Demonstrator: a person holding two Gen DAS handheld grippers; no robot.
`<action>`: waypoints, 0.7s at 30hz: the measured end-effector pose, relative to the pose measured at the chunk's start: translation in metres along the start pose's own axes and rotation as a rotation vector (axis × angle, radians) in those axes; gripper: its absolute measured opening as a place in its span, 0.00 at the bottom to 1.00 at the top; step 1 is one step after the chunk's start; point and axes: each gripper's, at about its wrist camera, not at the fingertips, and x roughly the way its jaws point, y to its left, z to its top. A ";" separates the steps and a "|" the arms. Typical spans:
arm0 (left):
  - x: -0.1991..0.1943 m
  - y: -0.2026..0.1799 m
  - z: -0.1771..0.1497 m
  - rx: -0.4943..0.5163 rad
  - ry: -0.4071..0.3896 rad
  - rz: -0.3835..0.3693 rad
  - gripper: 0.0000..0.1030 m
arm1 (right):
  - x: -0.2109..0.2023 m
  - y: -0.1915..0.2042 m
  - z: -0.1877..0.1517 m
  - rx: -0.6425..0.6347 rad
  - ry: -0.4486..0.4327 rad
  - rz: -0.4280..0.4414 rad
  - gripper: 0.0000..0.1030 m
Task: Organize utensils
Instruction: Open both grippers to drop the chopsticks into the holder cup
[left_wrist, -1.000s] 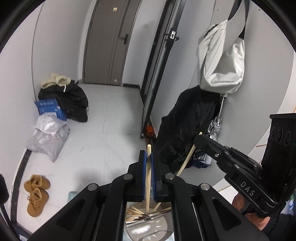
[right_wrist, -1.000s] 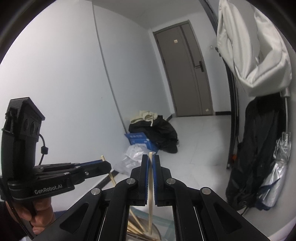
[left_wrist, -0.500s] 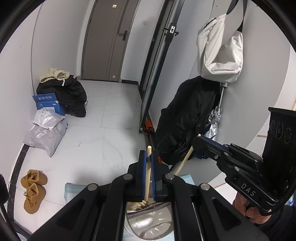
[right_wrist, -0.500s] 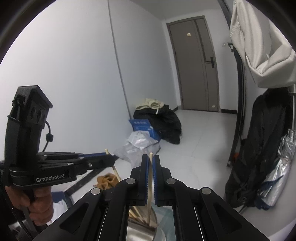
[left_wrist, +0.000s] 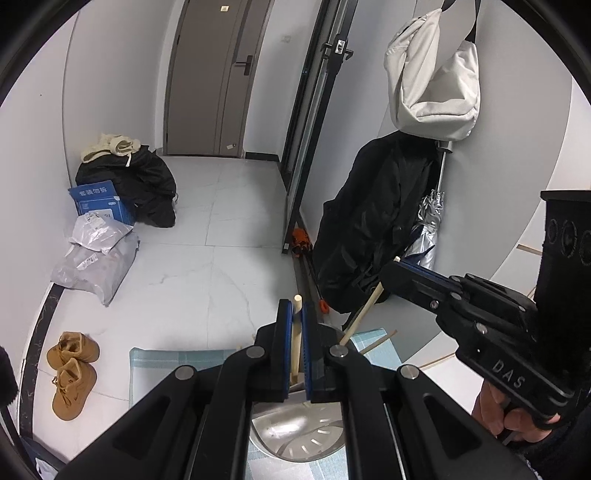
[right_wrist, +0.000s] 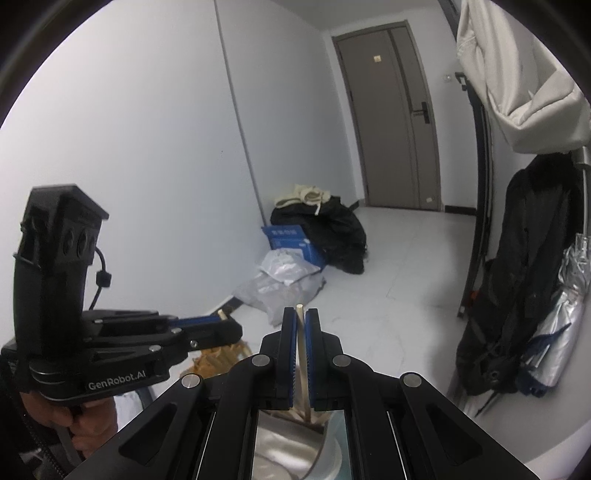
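Note:
My left gripper (left_wrist: 295, 314) is shut on a pale wooden chopstick (left_wrist: 296, 332) that stands upright between its blue pads. My right gripper (right_wrist: 302, 317) is shut on another chopstick (right_wrist: 303, 354); it also shows in the left wrist view (left_wrist: 391, 271), holding its chopstick (left_wrist: 364, 310) slanted down. Below both sits a round perforated steel holder (left_wrist: 295, 428) on a light blue checked cloth (left_wrist: 166, 363). More chopsticks (right_wrist: 221, 356) lie under the left gripper (right_wrist: 225, 323) in the right wrist view.
Beyond the table edge lie the white tiled floor (left_wrist: 184, 266), brown shoes (left_wrist: 70, 369), grey parcels (left_wrist: 96, 258), a blue box (left_wrist: 98, 199) and black bags. A black coat (left_wrist: 369, 229) and a white bag (left_wrist: 432, 81) hang on the right wall.
Both grippers have tilted downward and forward with their chopsticks held. The steel holder and the cloth show more fully beneath them now.

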 end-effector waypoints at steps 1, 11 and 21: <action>0.000 0.000 -0.001 0.001 0.002 0.000 0.01 | -0.001 0.002 -0.001 -0.009 -0.001 -0.004 0.04; 0.002 0.000 -0.012 0.000 0.024 0.004 0.01 | 0.008 0.005 -0.017 -0.007 0.059 0.003 0.04; 0.003 -0.014 -0.026 0.054 0.038 0.029 0.01 | 0.012 0.003 -0.039 0.009 0.120 -0.006 0.05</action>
